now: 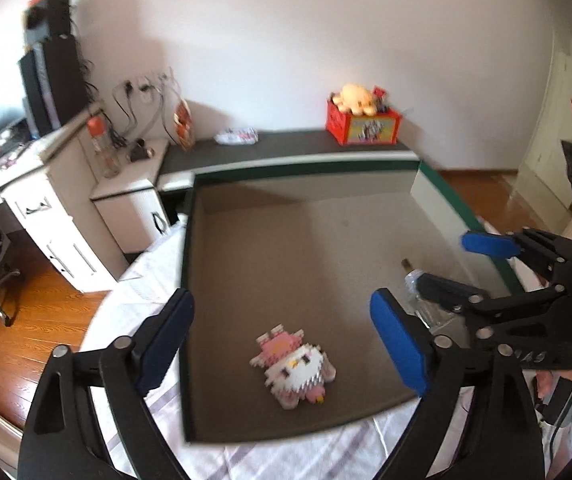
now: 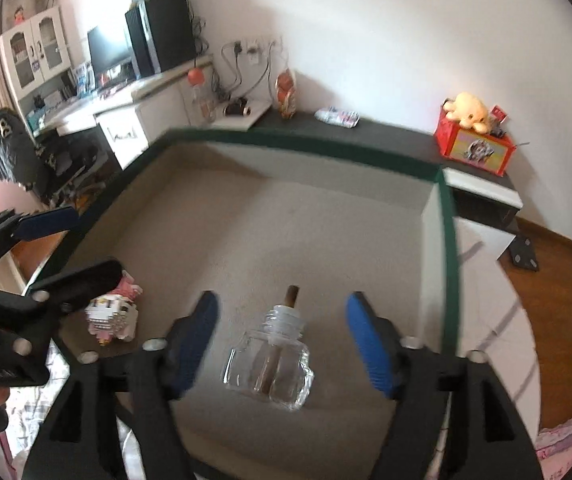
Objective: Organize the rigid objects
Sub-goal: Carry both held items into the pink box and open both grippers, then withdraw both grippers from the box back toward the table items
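A pink and white block-built toy figure (image 1: 294, 368) lies on its side on the floor of a big shallow box with a green rim (image 1: 446, 188). My left gripper (image 1: 286, 340) hangs just above it, open, its blue pads apart on either side and touching nothing. A small clear glass bottle (image 2: 270, 368) with a brown wick stands in the same box (image 2: 306, 146). My right gripper (image 2: 284, 340) is open around it, with a gap between both pads and the glass. Each wrist view shows the other gripper: the right gripper (image 1: 444, 260) and the left gripper (image 2: 96, 240) over the toy (image 2: 112, 320).
The box rests on a bed with a striped sheet (image 1: 154, 264). Behind it runs a dark shelf (image 1: 286, 144) bearing a red box with a yellow plush (image 1: 362, 122). A white desk with drawers (image 1: 46, 208) stands at the left, above a wooden floor (image 1: 26, 312).
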{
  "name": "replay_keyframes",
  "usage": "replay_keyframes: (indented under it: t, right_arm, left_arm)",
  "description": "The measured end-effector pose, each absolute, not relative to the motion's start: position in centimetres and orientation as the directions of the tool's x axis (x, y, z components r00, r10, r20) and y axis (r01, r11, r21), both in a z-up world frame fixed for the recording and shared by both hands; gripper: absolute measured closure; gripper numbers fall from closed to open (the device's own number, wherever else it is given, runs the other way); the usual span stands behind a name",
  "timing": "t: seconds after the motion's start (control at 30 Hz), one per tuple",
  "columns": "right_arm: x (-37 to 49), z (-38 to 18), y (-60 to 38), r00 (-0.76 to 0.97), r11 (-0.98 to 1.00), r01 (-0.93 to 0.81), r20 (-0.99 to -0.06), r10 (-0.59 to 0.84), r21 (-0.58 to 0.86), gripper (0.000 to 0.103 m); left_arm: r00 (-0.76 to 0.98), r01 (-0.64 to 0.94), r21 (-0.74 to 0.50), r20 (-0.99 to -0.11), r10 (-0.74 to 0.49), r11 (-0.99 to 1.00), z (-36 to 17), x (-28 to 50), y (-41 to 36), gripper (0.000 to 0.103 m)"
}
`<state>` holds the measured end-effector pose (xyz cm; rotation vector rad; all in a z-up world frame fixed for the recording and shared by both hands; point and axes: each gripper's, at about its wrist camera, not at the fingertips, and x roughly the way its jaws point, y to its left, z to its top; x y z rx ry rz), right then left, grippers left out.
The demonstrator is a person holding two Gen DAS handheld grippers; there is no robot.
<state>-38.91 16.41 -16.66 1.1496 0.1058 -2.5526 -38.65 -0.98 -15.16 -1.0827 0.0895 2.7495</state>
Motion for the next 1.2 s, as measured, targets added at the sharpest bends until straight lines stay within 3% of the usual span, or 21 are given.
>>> replay_keyframes:
  t: [0.13, 0.27, 0.53, 0.83, 1.2]
  right_arm:
    - [-35.0, -13.1, 17.5, -0.682, -0.934, 0.342, -0.655, -0.325, 0.107, 0.021]
    - [-29.1, -9.6, 18.2, -0.769, -0.934, 0.346, -0.544, -0.336, 0.087, 0.0]
    - [-16.5, -6.3, 19.6, -0.895, -0.953, 0.301, -0.341, -0.289, 0.017, 0.0]
    - [-8.8, -7.6, 21.1, -0.907, -0.963, 0.267, -0.326, -0.266, 0.043, 0.0]
    - [-8.0, -11.0, 21.8, -0.884, -0.977, 0.211, -0.418, -0.21, 0.044, 0.0]
  left_arm:
    - [-0.794, -0.155, 0.021, -0.597, 0.112, -0.988, -12.3, -34.1, -1.7, 0.004]
    - [-0.867, -0.111, 0.05, -0.492, 0.072, -0.993, -9.5, -28.1, -2.3, 0.0]
    - [-0.935, -0.074, 0.036, -0.349, 0.057, -0.997, -7.5, -16.7, -3.5, 0.0]
    - [-0.918, -0.087, 0.018, -0.389, 0.073, -0.996, -9.0, -10.8, -4.0, 0.0]
    - [-0.876, -0.104, 0.033, -0.477, 0.076, -0.994, -12.2, -9.8, -3.5, 0.0]
